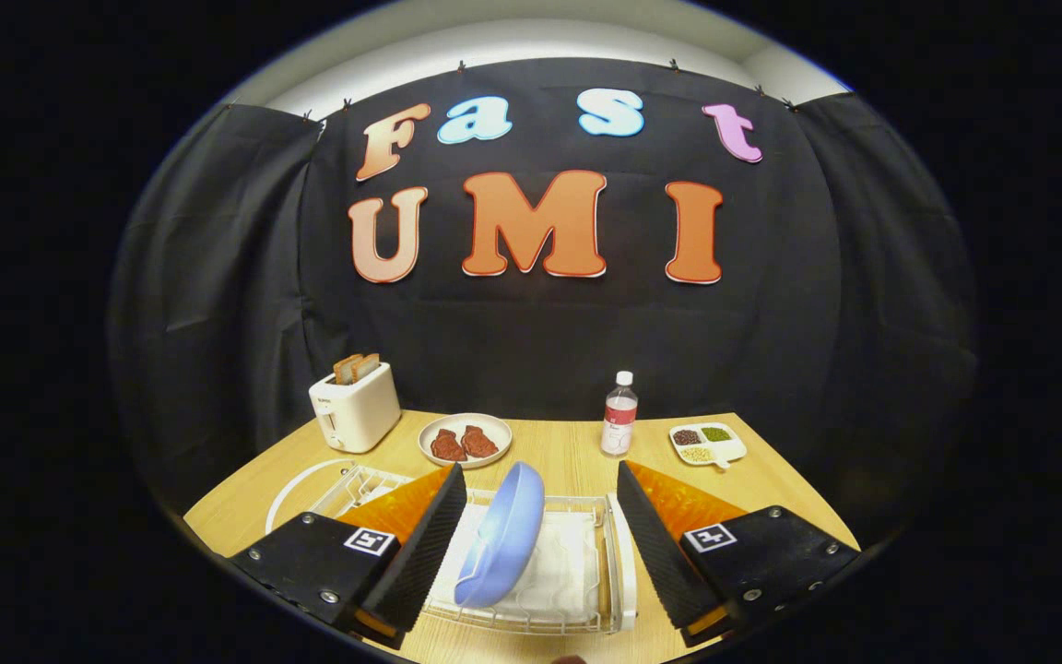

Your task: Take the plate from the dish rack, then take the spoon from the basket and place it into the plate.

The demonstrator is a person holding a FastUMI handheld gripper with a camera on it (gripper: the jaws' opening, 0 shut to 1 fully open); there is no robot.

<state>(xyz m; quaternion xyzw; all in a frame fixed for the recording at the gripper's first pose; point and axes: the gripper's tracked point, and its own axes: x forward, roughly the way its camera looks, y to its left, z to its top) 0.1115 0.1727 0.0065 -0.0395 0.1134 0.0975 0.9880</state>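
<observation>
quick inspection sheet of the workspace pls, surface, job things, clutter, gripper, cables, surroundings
surface: light wooden table, bare patches between the items.
job's things: blue plate stands on edge, tilted, in the white wire dish rack; a white cloth lies under it. basket and spoon: cannot tell.
clutter: white toaster with bread slices in its slots; round plate with two pieces of meat; water bottle; white divided dish of beans and grains.
gripper: gripper open, fingers either side of the blue plate, not touching it.
cables: nothing seen.
surroundings: black cloth wall behind the table, white ceiling above it.
</observation>
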